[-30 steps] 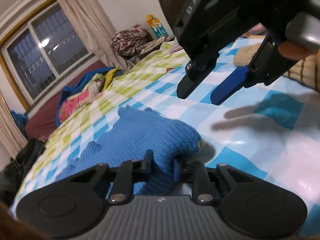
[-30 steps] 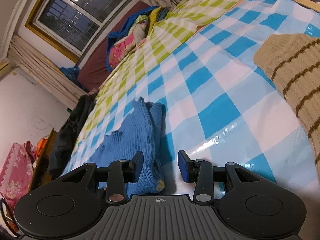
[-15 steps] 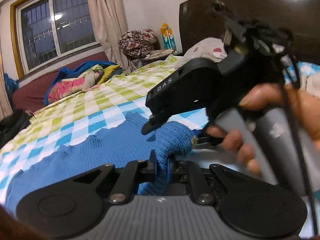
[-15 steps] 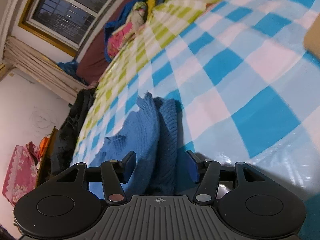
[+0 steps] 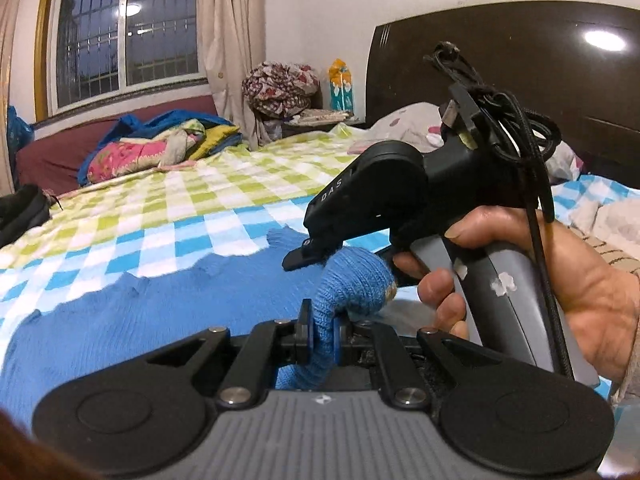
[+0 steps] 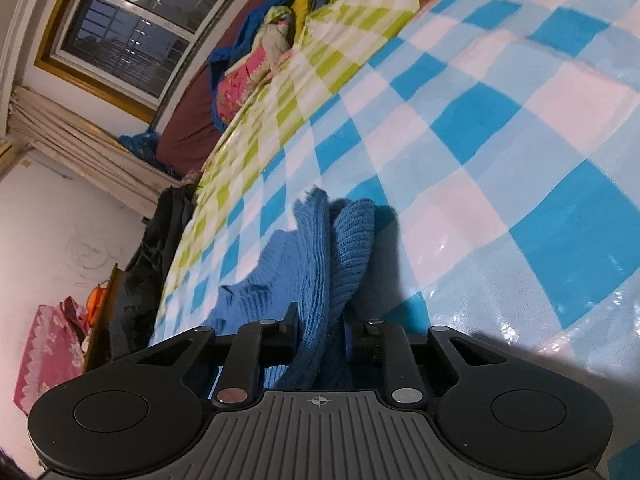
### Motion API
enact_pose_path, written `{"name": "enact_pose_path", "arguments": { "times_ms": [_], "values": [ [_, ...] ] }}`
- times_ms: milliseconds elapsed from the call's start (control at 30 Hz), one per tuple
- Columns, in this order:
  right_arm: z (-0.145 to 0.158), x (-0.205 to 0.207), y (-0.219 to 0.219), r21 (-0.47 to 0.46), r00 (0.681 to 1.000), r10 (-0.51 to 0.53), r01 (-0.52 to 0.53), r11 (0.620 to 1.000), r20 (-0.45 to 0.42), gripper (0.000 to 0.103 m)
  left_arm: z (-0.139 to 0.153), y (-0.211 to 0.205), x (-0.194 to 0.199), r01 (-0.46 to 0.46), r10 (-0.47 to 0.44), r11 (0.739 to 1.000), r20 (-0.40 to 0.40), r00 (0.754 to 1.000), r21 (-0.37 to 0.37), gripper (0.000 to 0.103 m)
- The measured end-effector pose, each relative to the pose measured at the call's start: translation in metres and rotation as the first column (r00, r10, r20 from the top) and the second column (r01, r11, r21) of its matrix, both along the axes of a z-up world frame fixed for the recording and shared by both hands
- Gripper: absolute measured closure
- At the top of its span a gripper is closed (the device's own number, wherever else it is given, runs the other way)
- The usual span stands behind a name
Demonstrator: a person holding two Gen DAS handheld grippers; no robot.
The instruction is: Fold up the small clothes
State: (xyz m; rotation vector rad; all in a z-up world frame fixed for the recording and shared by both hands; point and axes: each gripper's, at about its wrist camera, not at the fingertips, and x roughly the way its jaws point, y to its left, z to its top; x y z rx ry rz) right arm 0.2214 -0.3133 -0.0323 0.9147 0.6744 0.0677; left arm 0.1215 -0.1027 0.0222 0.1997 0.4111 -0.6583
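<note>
A blue knit sweater lies spread on the checked bedcover. My left gripper is shut on a bunched fold of the sweater. The right gripper, held in a hand, shows in the left wrist view just beyond that fold, its fingers at the cloth. In the right wrist view my right gripper is shut on the sweater's folded edge, the cloth pinched between both jaws.
A beige striped garment lies at the right. A dark headboard and pillows stand behind. Bundled bedding lies by the window. The blue-and-white cover stretches right of the sweater.
Both grippers have closed on the sweater. The right gripper came in to the fold held by the left, and its jaws went from open around the edge to pinched on it.
</note>
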Motion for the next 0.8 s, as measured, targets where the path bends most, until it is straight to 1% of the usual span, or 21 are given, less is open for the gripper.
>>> {"name": "enact_pose_path", "arguments": {
  "times_ms": [67, 200, 367, 467, 633, 800],
  "values": [
    [0.009, -0.002, 0.004, -0.028, 1.0, 0.001, 0.0, 1.0, 0.017, 0.085, 0.005, 0.005, -0.002, -0.004, 0.004, 1.0, 0.001, 1.0, -0.015, 0.087],
    [0.035, -0.002, 0.022, -0.118, 0.998, 0.027, -0.02, 0.993, 0.062, 0.085, 0.015, 0.023, -0.003, -0.027, 0.027, 0.998, -0.01, 1.0, -0.061, 0.087],
    [0.063, 0.005, 0.048, -0.182, 0.992, 0.075, -0.055, 0.982, 0.105, 0.085, 0.029, 0.053, -0.004, -0.058, 0.059, 0.993, 0.001, 0.998, -0.106, 0.087],
    [0.078, 0.013, 0.071, -0.225, 0.986, 0.113, -0.083, 0.971, 0.122, 0.086, 0.034, 0.075, -0.004, -0.082, 0.083, 0.989, 0.008, 0.996, -0.126, 0.088],
    [0.09, 0.03, 0.112, -0.273, 0.976, 0.173, -0.132, 0.953, 0.133, 0.086, 0.037, 0.116, 0.004, -0.145, 0.143, 0.974, -0.019, 0.989, -0.173, 0.088],
    [0.093, 0.043, 0.157, -0.312, 0.963, 0.239, -0.19, 0.931, 0.126, 0.086, 0.031, 0.152, 0.012, -0.207, 0.202, 0.958, -0.048, 0.978, -0.197, 0.088]
  ]
}}
